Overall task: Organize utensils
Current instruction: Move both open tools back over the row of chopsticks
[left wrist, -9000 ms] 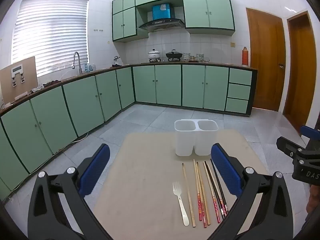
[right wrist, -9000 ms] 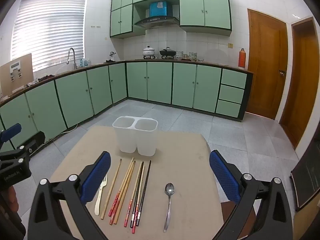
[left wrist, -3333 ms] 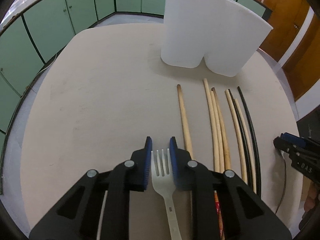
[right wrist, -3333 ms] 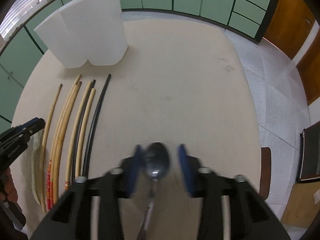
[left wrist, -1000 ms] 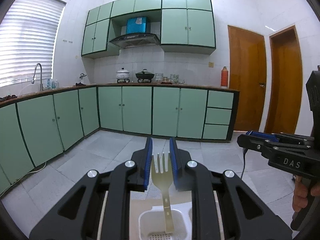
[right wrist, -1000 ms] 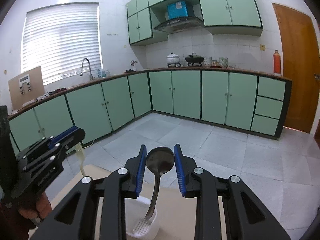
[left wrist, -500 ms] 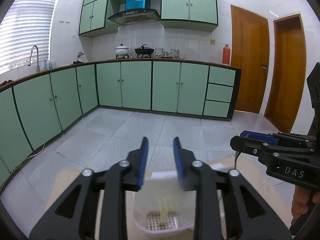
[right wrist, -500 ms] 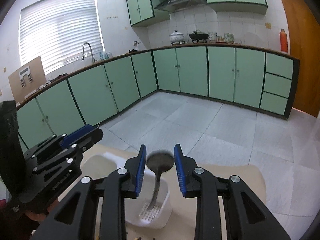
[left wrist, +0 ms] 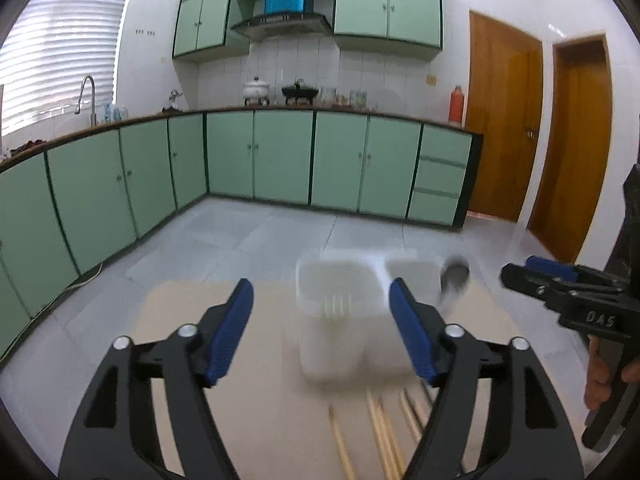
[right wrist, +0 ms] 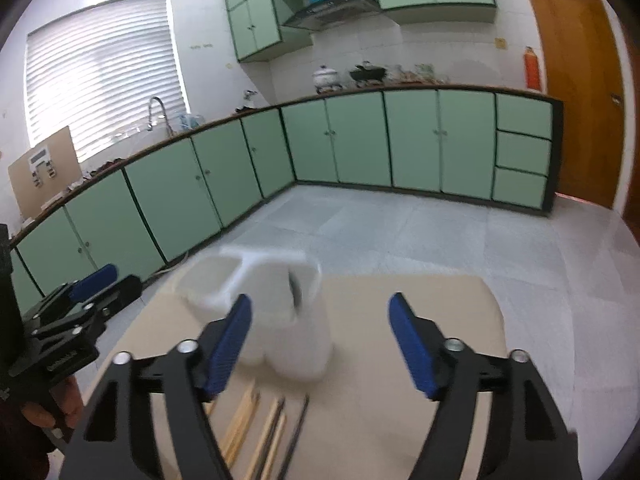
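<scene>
Now both tools are letting go. Largest first: the beige table (left wrist: 248, 420) carries it all, and near its far edge stands the white two-cup holder (left wrist: 340, 344), blurred in both views.

The left gripper (left wrist: 320, 334) has its jaws opening, blue pads wide apart with nothing between them. A second ago those pads pinched the fork above the holder; now the fork (left wrist: 338, 306) stands in the holder's left cup, only its tines showing over the rim.

The right gripper (right wrist: 320, 340) tells the same story: jaws opening, nothing between the pads, where a moment ago they clamped a spoon. The spoon (left wrist: 454, 276) now sits in the right cup, its bowl sticking up above the rim as a dark smear.

So by my reading two utensils are home and both hands are free for the next pick.

What's left? The chopsticks (right wrist: 256, 436) lie in a row on the table, just in front of the holder and running toward the near edge. Counting: one holder with two cups, one fork, one spoon. The chopsticks are cut off by the grippers and blurred; I make out about five or six in the right wrist view, pale ones to the left, darker ones to the right, but cannot give a firm number.
</scene>
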The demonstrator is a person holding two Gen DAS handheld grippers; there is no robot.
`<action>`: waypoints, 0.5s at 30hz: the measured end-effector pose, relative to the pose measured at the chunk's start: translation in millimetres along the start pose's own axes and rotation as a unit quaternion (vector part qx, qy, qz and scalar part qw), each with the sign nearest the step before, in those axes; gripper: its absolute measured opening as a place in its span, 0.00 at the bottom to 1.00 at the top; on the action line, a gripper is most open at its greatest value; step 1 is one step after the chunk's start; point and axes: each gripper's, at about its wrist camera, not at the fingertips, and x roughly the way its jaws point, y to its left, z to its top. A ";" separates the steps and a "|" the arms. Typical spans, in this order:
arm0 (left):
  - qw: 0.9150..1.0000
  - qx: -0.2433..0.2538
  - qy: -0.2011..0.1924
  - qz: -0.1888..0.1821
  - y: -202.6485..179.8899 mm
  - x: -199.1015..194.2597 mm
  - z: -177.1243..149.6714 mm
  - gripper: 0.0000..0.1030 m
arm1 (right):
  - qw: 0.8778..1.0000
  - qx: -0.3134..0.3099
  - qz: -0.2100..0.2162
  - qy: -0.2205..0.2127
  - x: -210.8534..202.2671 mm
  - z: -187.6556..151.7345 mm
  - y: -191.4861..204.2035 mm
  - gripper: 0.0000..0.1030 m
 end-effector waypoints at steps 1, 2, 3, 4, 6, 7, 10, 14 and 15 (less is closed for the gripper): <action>1.000 -0.001 0.012 0.000 0.9 -6.1 -9.8 0.72 | 1.000 0.005 -0.007 0.006 -7.6 -14.1 -0.3 0.79; 1.000 -0.004 0.026 0.000 1.7 -10.0 -18.8 0.73 | 1.000 0.009 -0.016 0.012 -14.2 -28.1 -0.6 0.81; 0.999 -0.008 0.038 -0.001 2.7 -13.0 -26.4 0.74 | 1.000 0.010 -0.022 0.017 -18.4 -36.9 -2.1 0.83; 0.998 -0.014 0.062 -0.004 3.8 -18.1 -41.4 0.75 | 0.999 0.012 -0.032 0.028 -24.2 -52.0 -1.7 0.84; 0.996 -0.017 0.090 -0.001 5.5 -23.3 -60.6 0.75 | 0.998 0.009 -0.044 0.047 -33.1 -74.0 -0.9 0.85; 0.994 -0.017 0.108 -0.001 5.7 -27.6 -75.1 0.75 | 0.997 0.010 -0.051 0.057 -37.9 -87.2 0.6 0.85; 0.990 -0.019 0.142 0.006 7.4 -32.2 -101.9 0.75 | 0.995 0.019 -0.059 0.082 -48.0 -115.4 4.7 0.85; 0.984 -0.025 0.174 0.011 8.8 -38.6 -129.7 0.75 | 0.993 0.013 -0.066 0.097 -56.4 -135.4 18.2 0.79; 0.983 -0.025 0.180 0.011 9.0 -41.2 -136.7 0.75 | 0.993 0.011 -0.065 0.100 -57.4 -137.0 20.2 0.75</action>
